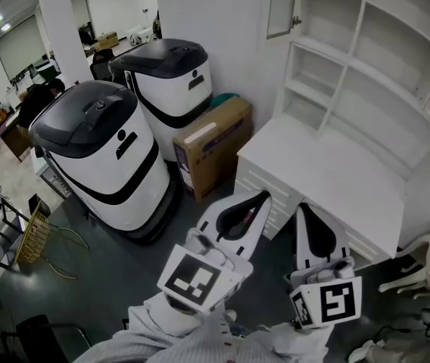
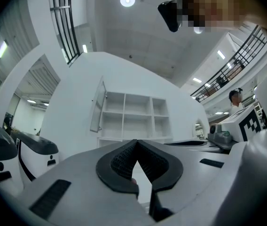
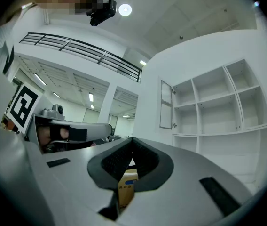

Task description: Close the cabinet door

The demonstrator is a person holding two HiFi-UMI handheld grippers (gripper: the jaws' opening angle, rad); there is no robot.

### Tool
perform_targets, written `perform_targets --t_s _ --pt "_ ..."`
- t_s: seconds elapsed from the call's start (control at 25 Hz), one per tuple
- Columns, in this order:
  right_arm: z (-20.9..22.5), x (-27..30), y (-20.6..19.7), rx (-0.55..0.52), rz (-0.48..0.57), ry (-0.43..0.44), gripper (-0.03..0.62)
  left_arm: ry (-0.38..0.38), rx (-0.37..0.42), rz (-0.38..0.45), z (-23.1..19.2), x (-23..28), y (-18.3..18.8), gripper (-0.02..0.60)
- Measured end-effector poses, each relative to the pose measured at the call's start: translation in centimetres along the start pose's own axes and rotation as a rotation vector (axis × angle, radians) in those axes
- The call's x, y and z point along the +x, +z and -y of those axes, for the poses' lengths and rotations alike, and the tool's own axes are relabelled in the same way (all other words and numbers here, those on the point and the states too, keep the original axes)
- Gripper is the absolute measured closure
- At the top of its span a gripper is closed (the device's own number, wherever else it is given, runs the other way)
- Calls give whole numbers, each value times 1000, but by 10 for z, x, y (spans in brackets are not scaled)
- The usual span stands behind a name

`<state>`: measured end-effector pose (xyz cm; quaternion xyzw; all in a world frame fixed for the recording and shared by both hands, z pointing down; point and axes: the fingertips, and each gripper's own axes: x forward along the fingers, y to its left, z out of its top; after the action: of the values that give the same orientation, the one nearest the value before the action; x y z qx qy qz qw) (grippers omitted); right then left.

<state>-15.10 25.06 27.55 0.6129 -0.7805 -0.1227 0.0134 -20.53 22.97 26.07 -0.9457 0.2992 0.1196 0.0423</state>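
For me the shelf cabinet (image 1: 366,59) sits on the right, its door (image 1: 281,4) hanging open at its top left. A cardboard box (image 1: 211,146) stands just left of its base, front machine (image 1: 101,153) left of that, back machine (image 1: 171,74) behind it.

Cabinet (image 1: 328,165) is showing smooth matt white paint; cardboard box (image 1: 215,146) is looking dull brown paper; machines (image 1: 113,165) are gleaming glossy plastic; left gripper (image 2: 136,141) pads (image 2: 117,163) are looking ribbed matt black.

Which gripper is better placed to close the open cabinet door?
Probably left. The left gripper is toward the side where the open door hangs; the right gripper faces the shelves. Both are shut, empty.
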Motion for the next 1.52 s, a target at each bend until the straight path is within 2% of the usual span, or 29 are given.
perform_targets --t_s 0.4,0.8,1.08,1.24,1.52 --pt "29 82 -19 -4 -25 -7 582 -23 3 3 -64 58 -13 572" --pt "69 196 -19 -13 8 -86 582 -69 42 22 -165 137 -14 572" --pt "88 262 -34 -11 13 -143 582 -91 81 10 -227 170 -26 572" --pt "96 283 -40 -5 5 -173 582 -90 66 -5 -255 179 -33 572" --pt "109 311 -56 15 -23 -171 582 -89 23 -39 -280 199 -51 571"
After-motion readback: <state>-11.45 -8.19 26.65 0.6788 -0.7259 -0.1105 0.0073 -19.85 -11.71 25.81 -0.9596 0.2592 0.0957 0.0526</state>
